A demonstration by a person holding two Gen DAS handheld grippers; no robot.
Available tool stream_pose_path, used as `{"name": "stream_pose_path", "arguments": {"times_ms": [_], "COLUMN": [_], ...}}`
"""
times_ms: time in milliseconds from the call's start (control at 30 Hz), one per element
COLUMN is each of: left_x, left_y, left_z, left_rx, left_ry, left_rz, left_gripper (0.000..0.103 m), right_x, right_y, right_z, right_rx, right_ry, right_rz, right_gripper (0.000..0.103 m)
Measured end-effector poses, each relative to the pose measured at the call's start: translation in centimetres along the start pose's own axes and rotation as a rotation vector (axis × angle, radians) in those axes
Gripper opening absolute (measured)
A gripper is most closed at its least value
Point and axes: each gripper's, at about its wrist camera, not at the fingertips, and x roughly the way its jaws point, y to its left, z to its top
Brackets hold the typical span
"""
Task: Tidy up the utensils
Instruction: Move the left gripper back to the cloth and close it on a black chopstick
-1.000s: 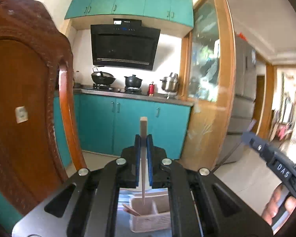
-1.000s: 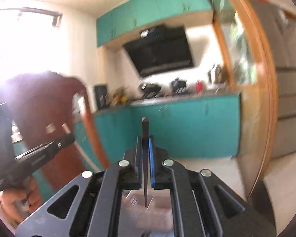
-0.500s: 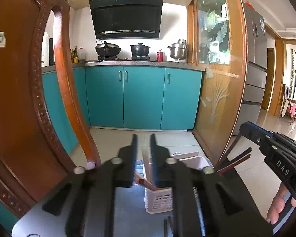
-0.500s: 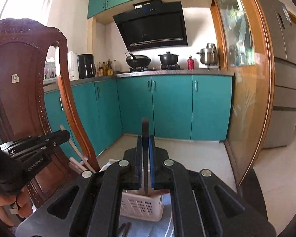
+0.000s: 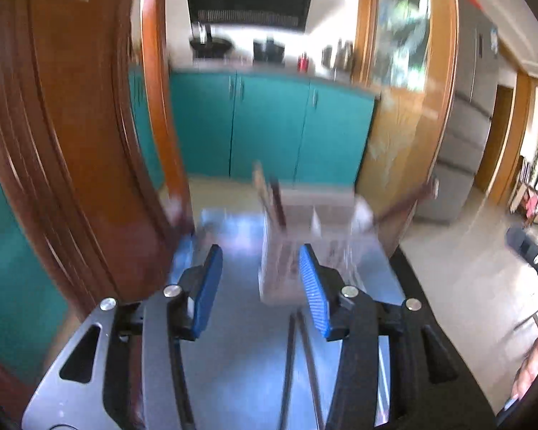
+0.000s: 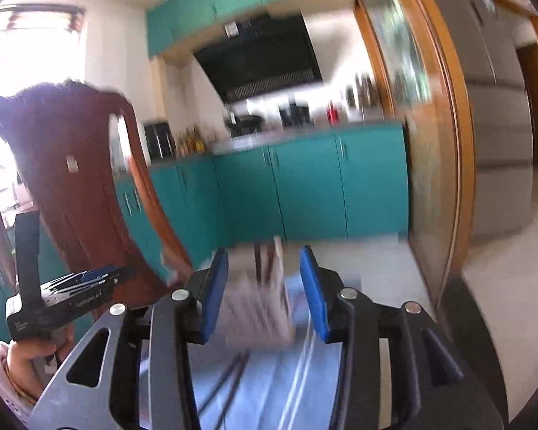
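Motion blur is smearing the white basket (image 5: 315, 236) just beyond the fingers, so the sticks (image 5: 269, 193) standing in it are blending together. Dark utensils (image 5: 294, 365) below the fingers are running off the bottom edge.

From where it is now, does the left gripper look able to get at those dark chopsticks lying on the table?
Probably yes: the left gripper is opening with nothing between its jaws, and the dark chopsticks lie just below it, uncovered.

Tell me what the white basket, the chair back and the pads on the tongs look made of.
White basket: likely plastic, perforated walls, though blurred. Chair back: reddish-brown wood, glossy varnish, carved ridges. Pads: blue, finely ribbed, probably rubber or soft plastic.
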Motion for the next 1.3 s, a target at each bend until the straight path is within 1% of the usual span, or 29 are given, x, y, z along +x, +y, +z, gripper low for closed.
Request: {"name": "stream_pose_path", "arguments": {"times_ms": [33, 133, 167, 200, 233, 300, 400, 467, 500, 567, 633, 667, 700, 733, 767, 800, 833, 1033, 1100, 1233, 1300], "left_x": [0.5, 1.6, 1.9, 2.1, 2.4, 2.6, 3.0, 3.5, 3.6, 3.7, 3.7, 3.9, 3.9, 4.0, 4.1, 4.2, 4.4, 5.3, 5.7, 6.3, 6.4], "left_y": [-0.1, -0.5, -0.6, -0.7, -0.8, -0.6, 0.3, 1.0, 1.3, 2.0, 2.4, 2.4, 2.4, 2.4, 2.3, 2.1, 2.0, 0.4, -0.1, -0.8, -1.0], "left_z": [-0.8, -3.1, -3.8, -4.2, -4.8, -5.9, -7.0, -7.8, -8.3, -9.0, -9.6, -9.5, -9.8, -10.0, -10.2, -10.4, -10.7, -12.8, -13.4, -14.1, -14.5], "left_rx": [0.001, 0.014, 0.021, 0.026, 0.033, 0.034, 0.03, 0.014, 0.003, -0.008, -0.014, -0.015, -0.015, -0.014, -0.011, -0.009, -0.009, 0.017, 0.029, 0.045, 0.041], "left_ry": [0.027, 0.099, 0.123, 0.138, 0.161, 0.191, 0.226, 0.259, 0.274, 0.293, 0.303, 0.307, 0.31, 0.316, 0.323, 0.33, 0.342, 0.398, 0.416, 0.456, 0.471], "left_rz": [0.002, 0.017, 0.026, 0.031, 0.04, 0.056, 0.087, 0.104, 0.107, 0.112, 0.116, 0.115, 0.112, 0.108, 0.104, 0.099, 0.087, 0.026, 0.013, -0.001, -0.018], "left_gripper": [0.045, 0.045, 0.046, 0.047, 0.049, 0.056, 0.058, 0.058, 0.058, 0.058, 0.059, 0.06, 0.06, 0.06, 0.06, 0.06, 0.06, 0.061, 0.062, 0.062, 0.062], "right_x": [0.7, 4.6, 6.4, 8.1, 9.2, 11.1, 12.8, 13.9, 14.3, 14.5, 14.5, 14.5, 14.6, 14.5, 14.4, 14.5, 14.4, 12.1, 11.3, 10.5, 10.6], "right_y": [-0.2, -0.4, -0.2, 0.1, 0.5, 1.8, 3.7, 4.8, 5.3, 6.1, 6.3, 6.4, 6.3, 6.3, 6.0, 5.5, 4.9, 0.4, -0.6, -0.9, -0.8], "right_z": [-0.9, -4.8, -6.5, -8.1, -9.1, -11.5, -13.9, -14.9, -15.4, -15.5, -15.6, -15.6, -15.4, -15.3, -15.2, -15.0, -14.8, -14.0, -13.6, -13.1, -13.1], "right_rx": [0.009, 0.006, -0.001, -0.003, -0.005, -0.019, -0.019, -0.044, -0.057, -0.102, -0.099, -0.103, -0.115, -0.115, -0.115, -0.11, -0.082, 0.067, 0.114, 0.121, 0.125], "right_ry": [0.055, 0.279, 0.391, 0.492, 0.547, 0.63, 0.697, 0.734, 0.743, 0.726, 0.723, 0.72, 0.713, 0.707, 0.708, 0.705, 0.698, 0.643, 0.621, 0.614, 0.614], "right_rz": [-0.008, -0.028, -0.045, -0.041, -0.03, -0.001, 0.066, 0.069, 0.048, 0.02, 0.002, -0.008, -0.02, -0.021, -0.035, -0.046, -0.044, -0.097, -0.083, -0.074, -0.078], "right_gripper": [0.041, 0.041, 0.041, 0.041, 0.041, 0.041, 0.041, 0.041, 0.041, 0.041, 0.041, 0.035, 0.032, 0.026, 0.008, 0.003, 0.001, 0.001, 0.001, 0.001, 0.004]}}
